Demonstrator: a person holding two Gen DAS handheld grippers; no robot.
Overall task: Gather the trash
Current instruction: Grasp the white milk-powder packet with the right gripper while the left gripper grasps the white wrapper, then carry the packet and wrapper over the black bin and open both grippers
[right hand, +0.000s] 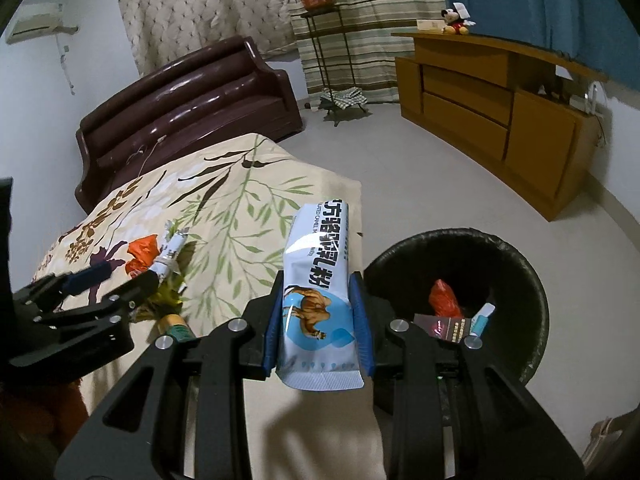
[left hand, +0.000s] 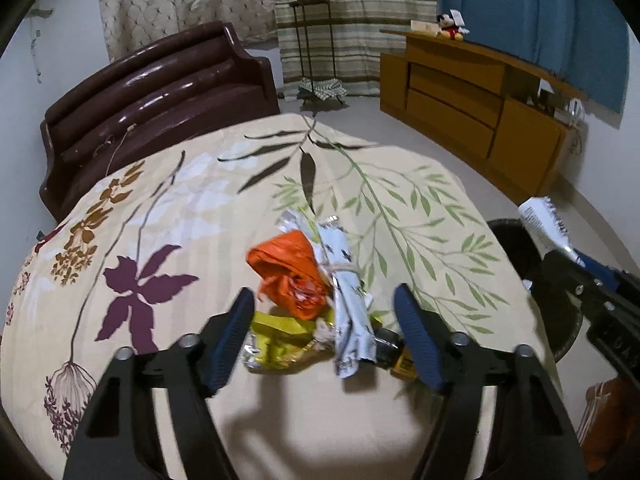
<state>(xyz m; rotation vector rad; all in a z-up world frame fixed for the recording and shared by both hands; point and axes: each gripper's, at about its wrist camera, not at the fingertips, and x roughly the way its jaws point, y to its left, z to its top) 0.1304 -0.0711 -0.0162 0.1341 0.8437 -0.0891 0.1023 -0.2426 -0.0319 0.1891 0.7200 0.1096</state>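
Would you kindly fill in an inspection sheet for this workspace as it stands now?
Surface: cream leaf-print tablecloth covers the table.
Job's things: orange crumpled plastic bag, silver foil sachet and yellow foil wrapper piled together; black round trash bin beside the table holds a red wrapper.
Clutter: small dark jar by the pile.
Grippers: left hand-held gripper open around the pile; right hand-held gripper shut on a white-and-blue camel-print milk powder packet.
Cables: nothing seen.
Surroundings: brown leather sofa, wooden cabinet.
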